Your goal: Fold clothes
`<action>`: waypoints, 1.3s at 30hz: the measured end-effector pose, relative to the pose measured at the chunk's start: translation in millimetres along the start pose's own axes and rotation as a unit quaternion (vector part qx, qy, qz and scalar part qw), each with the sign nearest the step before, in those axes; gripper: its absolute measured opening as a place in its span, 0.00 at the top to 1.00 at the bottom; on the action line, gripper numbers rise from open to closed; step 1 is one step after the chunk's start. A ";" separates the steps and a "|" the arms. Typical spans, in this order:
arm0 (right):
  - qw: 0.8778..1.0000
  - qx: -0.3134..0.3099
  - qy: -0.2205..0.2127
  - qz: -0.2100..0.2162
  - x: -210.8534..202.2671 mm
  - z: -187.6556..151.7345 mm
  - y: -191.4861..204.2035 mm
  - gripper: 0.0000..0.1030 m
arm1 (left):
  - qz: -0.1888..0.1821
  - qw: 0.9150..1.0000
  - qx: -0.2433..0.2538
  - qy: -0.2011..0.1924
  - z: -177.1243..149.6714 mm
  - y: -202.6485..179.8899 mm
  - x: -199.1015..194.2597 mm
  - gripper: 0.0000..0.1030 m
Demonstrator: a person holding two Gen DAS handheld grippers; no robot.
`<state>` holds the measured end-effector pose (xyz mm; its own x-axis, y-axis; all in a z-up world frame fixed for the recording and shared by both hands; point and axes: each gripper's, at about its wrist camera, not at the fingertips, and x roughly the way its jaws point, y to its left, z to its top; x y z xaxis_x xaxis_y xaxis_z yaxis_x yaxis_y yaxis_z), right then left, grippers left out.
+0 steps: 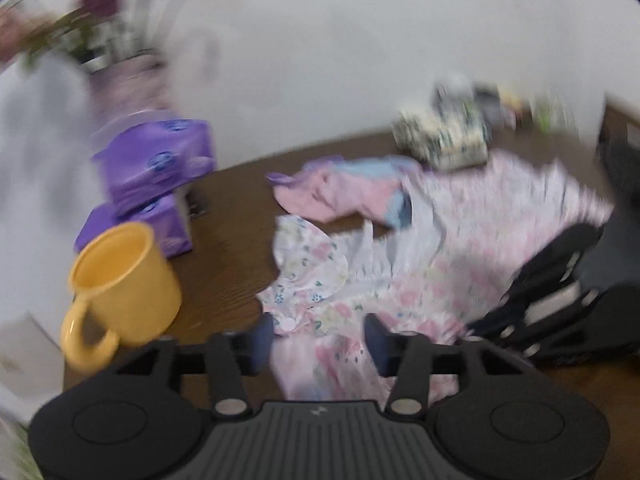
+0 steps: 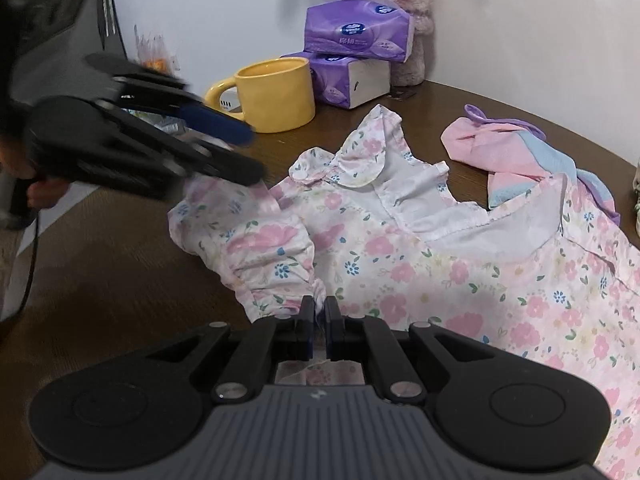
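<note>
Dress (image 2: 400,248): spread on counter (image 2: 112,264), ready for folding.
Right gripper (image 2: 319,320): clamped on sleeve hem, to carry it inward.
Left gripper (image 1: 319,340): half open, empty, above dress.

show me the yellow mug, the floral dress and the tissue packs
yellow mug (image 2: 276,96), right wrist view, on its side wall
floral dress (image 2: 400,264), right wrist view, on the chest fabric
tissue packs (image 2: 356,36), right wrist view, on the upper pack's front

A pink floral cotton dress (image 2: 400,248) lies across the brown wooden table (image 2: 112,264), filling the frame's right. Behind it, upper centre, a yellow ceramic mug (image 2: 276,94) stands left of two stacked purple tissue packs (image 2: 356,56). A folded pink-and-blue cloth (image 2: 504,152) lies at right.
</note>
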<state>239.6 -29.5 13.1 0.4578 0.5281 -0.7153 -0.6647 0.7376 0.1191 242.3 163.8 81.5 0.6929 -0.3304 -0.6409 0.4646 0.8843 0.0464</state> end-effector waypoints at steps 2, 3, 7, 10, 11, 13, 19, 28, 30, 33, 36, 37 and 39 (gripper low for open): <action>1.000 0.000 -0.003 0.000 0.1 -1.5 -0.1 0.96 | -0.017 0.999 -0.043 -0.024 -10.0 12.4 -19.1 0.43; 1.000 0.003 -0.005 0.000 -0.4 -1.9 -0.4 0.96 | -0.023 0.998 -0.055 -0.025 -15.1 15.1 -22.2 0.43; 1.000 0.015 -0.012 0.004 -1.9 -4.3 -2.8 0.96 | -0.018 0.997 -0.080 -0.005 -30.2 20.0 -13.2 0.43; 1.000 0.021 -0.017 0.006 -2.6 -5.8 -3.9 0.95 | -0.030 0.993 -0.111 0.005 -33.5 28.0 5.7 0.47; 1.000 0.024 -0.017 0.007 -2.8 -6.0 -4.2 0.95 | -0.038 0.992 -0.121 0.004 -34.7 31.4 10.2 0.49; 0.999 0.029 -0.018 0.007 -3.8 -6.9 -5.7 0.94 | -0.051 0.990 -0.131 0.009 -34.7 34.8 21.1 0.60; 0.998 0.057 -0.024 0.014 -8.9 -9.6 -15.2 0.91 | -0.050 0.989 -0.135 0.018 -36.3 33.3 42.1 0.92; 0.995 0.079 -0.066 0.005 -38.0 -14.0 -26.8 0.80 | -0.010 0.993 -0.116 0.014 -40.3 21.1 48.2 0.91; 0.994 0.071 -0.088 0.011 -49.4 -14.7 -21.8 0.80 | -0.001 0.993 -0.115 0.011 -41.4 19.2 47.4 0.90; 0.992 0.046 -0.118 0.023 -64.6 -14.9 -8.5 0.80 | 0.010 0.994 -0.111 0.004 -43.6 15.9 46.8 0.88; 0.992 0.009 -0.119 0.042 -64.7 -14.5 6.9 0.83 | 0.017 0.994 -0.104 0.001 -44.8 11.8 46.2 0.88; 0.993 -0.004 -0.112 0.043 -60.7 -15.5 11.2 0.84 | 0.020 0.995 -0.102 -0.001 -45.3 10.5 46.0 0.88; 0.994 -0.026 -0.096 0.034 -50.1 -18.6 17.9 0.90 | 0.024 0.995 -0.100 -0.003 -45.8 9.1 45.7 0.88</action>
<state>193.8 -50.6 38.3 0.5114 0.6507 -0.5613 -0.7252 0.6772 0.1243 252.9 171.9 17.6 0.7144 -0.2882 -0.6376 0.3125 0.9467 -0.0778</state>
